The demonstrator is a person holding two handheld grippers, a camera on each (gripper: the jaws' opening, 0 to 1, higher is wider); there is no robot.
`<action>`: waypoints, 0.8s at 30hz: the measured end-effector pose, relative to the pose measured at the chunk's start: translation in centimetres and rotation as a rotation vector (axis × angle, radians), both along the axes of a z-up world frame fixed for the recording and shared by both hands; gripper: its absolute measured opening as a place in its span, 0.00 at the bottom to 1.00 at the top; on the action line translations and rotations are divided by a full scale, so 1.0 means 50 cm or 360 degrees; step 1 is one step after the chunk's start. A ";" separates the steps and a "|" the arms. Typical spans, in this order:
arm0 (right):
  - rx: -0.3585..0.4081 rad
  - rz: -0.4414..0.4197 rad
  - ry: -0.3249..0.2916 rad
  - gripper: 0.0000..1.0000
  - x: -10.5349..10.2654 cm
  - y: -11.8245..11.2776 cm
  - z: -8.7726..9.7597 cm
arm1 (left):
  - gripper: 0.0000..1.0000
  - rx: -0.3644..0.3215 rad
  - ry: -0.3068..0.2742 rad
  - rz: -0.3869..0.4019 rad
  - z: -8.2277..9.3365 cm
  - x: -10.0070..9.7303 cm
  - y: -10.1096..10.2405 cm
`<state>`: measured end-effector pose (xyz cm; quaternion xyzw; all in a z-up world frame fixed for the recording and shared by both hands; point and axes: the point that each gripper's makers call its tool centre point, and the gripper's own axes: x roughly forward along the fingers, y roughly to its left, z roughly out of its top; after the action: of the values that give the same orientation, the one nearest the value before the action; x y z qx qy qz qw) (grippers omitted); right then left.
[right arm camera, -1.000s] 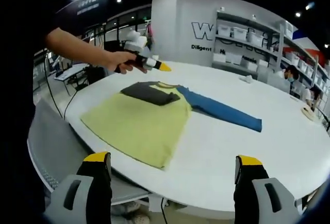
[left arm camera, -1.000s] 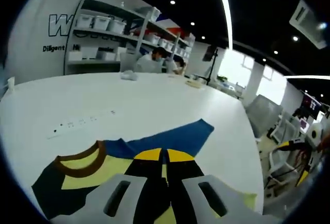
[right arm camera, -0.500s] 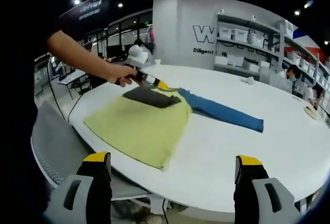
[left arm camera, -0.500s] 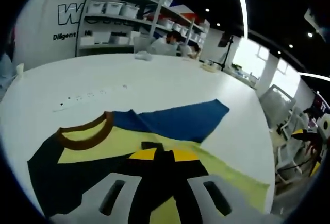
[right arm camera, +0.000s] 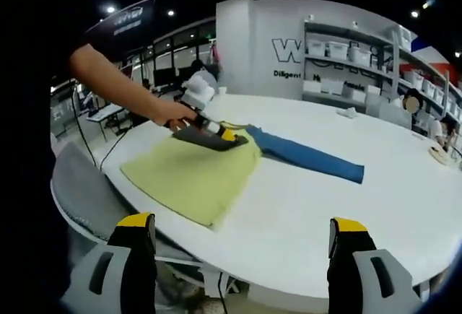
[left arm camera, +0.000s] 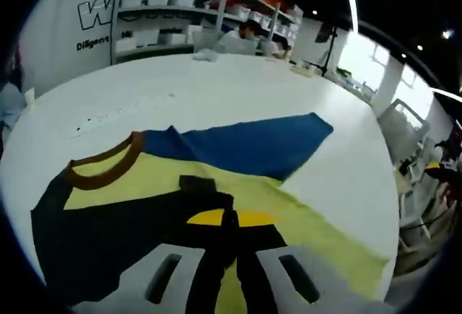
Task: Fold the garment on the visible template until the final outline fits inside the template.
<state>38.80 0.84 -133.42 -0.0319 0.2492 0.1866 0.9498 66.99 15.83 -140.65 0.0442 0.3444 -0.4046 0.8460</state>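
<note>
Right gripper view: one garment (right arm camera: 202,173), left gripper (right arm camera: 227,135) jaws together, right gripper (right arm camera: 242,238) jaws apart

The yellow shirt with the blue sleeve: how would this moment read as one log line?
yellow shirt with blue sleeve: flat on white table | left gripper: shut at dark folded sleeve | right gripper: open, off table

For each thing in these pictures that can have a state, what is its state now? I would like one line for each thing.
Shirt: lies flat on the white table, not yet fully folded.
Dark sleeve: folded in over the yellow body.
Blue sleeve: spread straight out to the side.
Left claw: down on the dark sleeve, jaws together.
Right claw: jaws wide apart, holding nothing, at the table edge.
</note>
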 end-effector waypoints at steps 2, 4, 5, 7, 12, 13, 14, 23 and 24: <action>0.0010 0.0010 0.0002 0.99 0.004 -0.013 -0.002 | 0.02 -0.0015 0.0011 -0.0020 0.005 -0.011 -0.008; 0.0026 0.0021 -0.0007 0.99 0.012 -0.021 -0.003 | 0.02 -0.0013 0.0017 -0.0029 0.009 -0.021 -0.014; 0.0039 0.0031 -0.0016 0.99 0.018 -0.025 -0.003 | 0.02 -0.0038 0.0030 -0.0058 0.013 -0.032 -0.023; 0.0058 0.0059 -0.0029 0.99 0.030 -0.026 -0.003 | 0.02 -0.0047 0.0027 -0.0137 0.016 -0.053 -0.037; 0.0085 0.0133 -0.0063 0.99 0.064 -0.028 -0.004 | 0.11 -0.0021 -0.0070 -0.0163 0.036 -0.068 -0.033; 0.0092 0.0136 -0.0066 0.99 0.066 -0.028 -0.003 | 0.13 -0.0014 -0.0071 -0.0148 0.039 -0.068 -0.028; 0.0115 0.0146 -0.0078 0.98 0.078 -0.029 -0.004 | 0.15 -0.0026 -0.0072 -0.0131 0.045 -0.068 -0.023; 0.0195 0.0204 -0.0117 0.96 0.131 -0.038 -0.008 | 0.34 0.0012 -0.0162 -0.0055 0.065 -0.059 0.032; 0.0189 0.0197 -0.0124 0.95 0.137 -0.042 -0.008 | 0.35 0.0014 -0.0167 -0.0053 0.067 -0.057 0.037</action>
<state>45.65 -1.24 -133.84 0.0018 0.1980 0.2578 0.9457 64.12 17.67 -137.28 0.0747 0.3004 -0.4141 0.8560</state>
